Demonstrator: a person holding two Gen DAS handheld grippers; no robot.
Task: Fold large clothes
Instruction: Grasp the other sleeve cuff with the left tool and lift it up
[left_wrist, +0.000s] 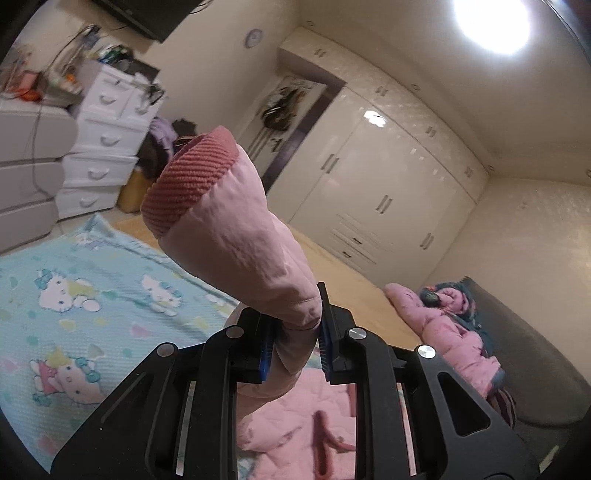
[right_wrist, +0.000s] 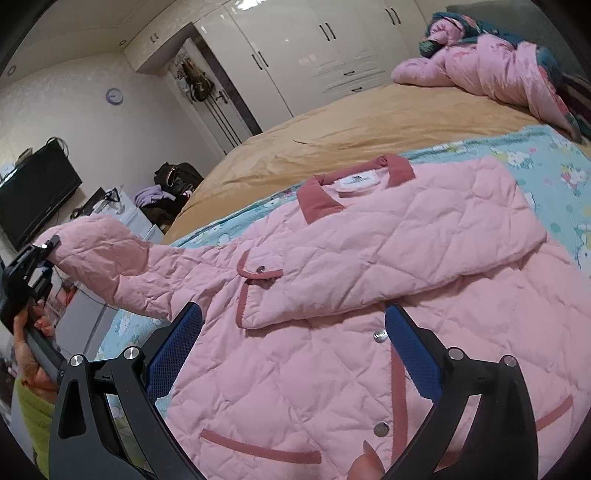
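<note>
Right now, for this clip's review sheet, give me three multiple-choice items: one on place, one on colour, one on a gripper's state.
1. Where does the quilted pink jacket lie?
A. on the turquoise cartoon-print blanket
B. on the floor
C. inside the wardrobe

2. What colour is the ribbed sleeve cuff?
A. white
B. dusty rose
C. green

3. How does the left gripper stand?
A. open, holding nothing
B. shut on the jacket's sleeve
C. shut on a hanger

Answers:
1 A, the blanket shows around the jacket's edges.
2 B, the cuff is darker pink than the sleeve.
3 B, the fabric is pinched between its blue pads, while the right gripper hangs open above the jacket.
</note>
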